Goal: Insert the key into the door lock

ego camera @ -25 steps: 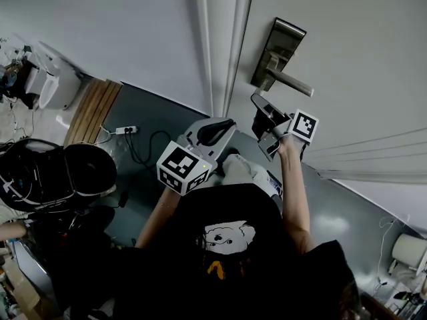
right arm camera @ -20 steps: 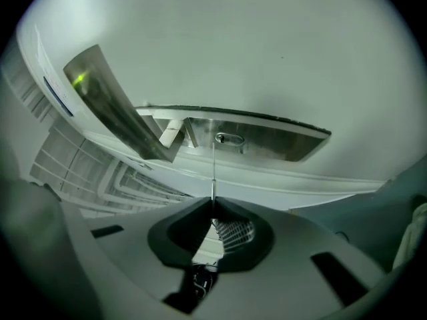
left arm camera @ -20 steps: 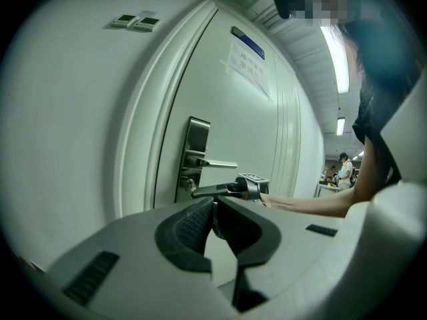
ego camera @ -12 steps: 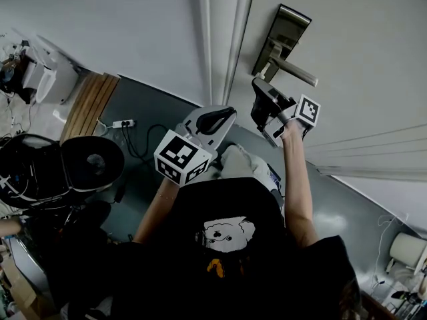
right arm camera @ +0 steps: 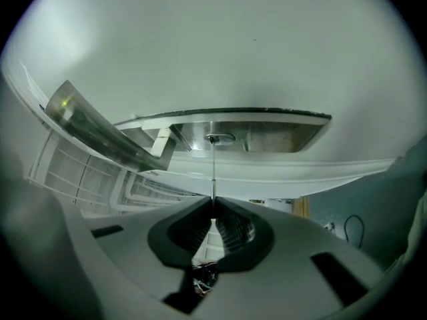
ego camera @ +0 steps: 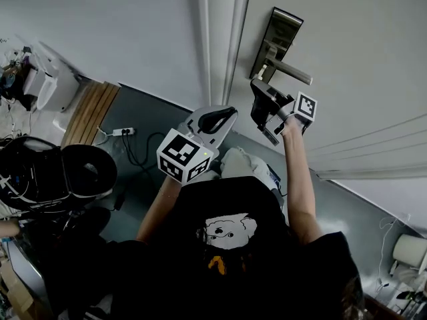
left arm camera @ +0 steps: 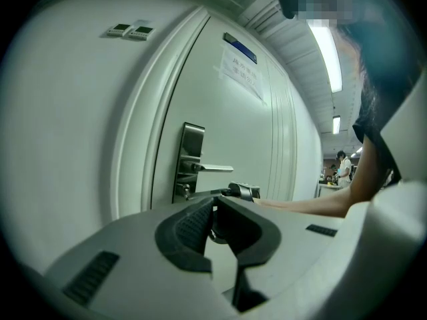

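A steel lock plate (ego camera: 281, 29) with a lever handle (ego camera: 294, 75) sits on the pale door (ego camera: 360, 52). My right gripper (ego camera: 257, 85) is just below the handle, shut on a thin key (right arm camera: 213, 173). The key's blade runs straight from the jaws (right arm camera: 213, 204) up to the keyhole (right arm camera: 219, 139) in the lock plate (right arm camera: 280, 133), and its tip is at the hole. The handle (right arm camera: 100, 136) slants off to the left. My left gripper (ego camera: 219, 120) hangs lower, away from the lock, jaws together (left arm camera: 213, 202) with nothing seen between them. Its view shows the lock plate (left arm camera: 191, 153) from the side.
The door frame (ego camera: 222, 39) runs beside the lock. On the dark floor lie a power strip (ego camera: 124, 131) with its cable, a wooden board (ego camera: 93, 109) and a black round chair (ego camera: 85, 169). A white appliance (ego camera: 48, 79) stands at far left. A distant person (left arm camera: 343, 166) stands down the corridor.
My right gripper has risen and closed in on the lock plate, bringing the key's tip up under the handle to the keyhole. The left gripper has hardly shifted.
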{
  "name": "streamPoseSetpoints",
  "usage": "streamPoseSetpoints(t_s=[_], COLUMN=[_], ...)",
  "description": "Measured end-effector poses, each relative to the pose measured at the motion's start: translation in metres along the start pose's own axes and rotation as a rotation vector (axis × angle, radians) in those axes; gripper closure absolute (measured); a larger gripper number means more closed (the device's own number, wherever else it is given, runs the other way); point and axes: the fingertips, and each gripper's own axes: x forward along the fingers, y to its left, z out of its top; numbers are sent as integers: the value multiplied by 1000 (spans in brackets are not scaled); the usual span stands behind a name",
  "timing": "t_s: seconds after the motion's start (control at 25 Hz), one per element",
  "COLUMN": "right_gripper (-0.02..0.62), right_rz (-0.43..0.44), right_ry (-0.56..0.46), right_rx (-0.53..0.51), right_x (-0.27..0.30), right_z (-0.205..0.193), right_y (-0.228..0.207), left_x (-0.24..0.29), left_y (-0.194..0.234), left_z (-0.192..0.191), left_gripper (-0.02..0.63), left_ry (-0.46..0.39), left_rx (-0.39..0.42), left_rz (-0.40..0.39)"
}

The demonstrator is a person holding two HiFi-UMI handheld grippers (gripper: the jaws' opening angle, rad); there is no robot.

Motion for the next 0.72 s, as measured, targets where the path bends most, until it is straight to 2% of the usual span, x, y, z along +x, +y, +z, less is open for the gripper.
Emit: streamPoseSetpoints(t_s=[0.72], right_gripper=[577], right_rz=[23], right_ry=[6], right_rx=[108], right_x=[-14], right_z=[2], right_y=[6], left_x=[-7], left_y=[5], left_z=[9], left_gripper=[581], left_ry=[-23], left_rx=[10], left_rz=[17])
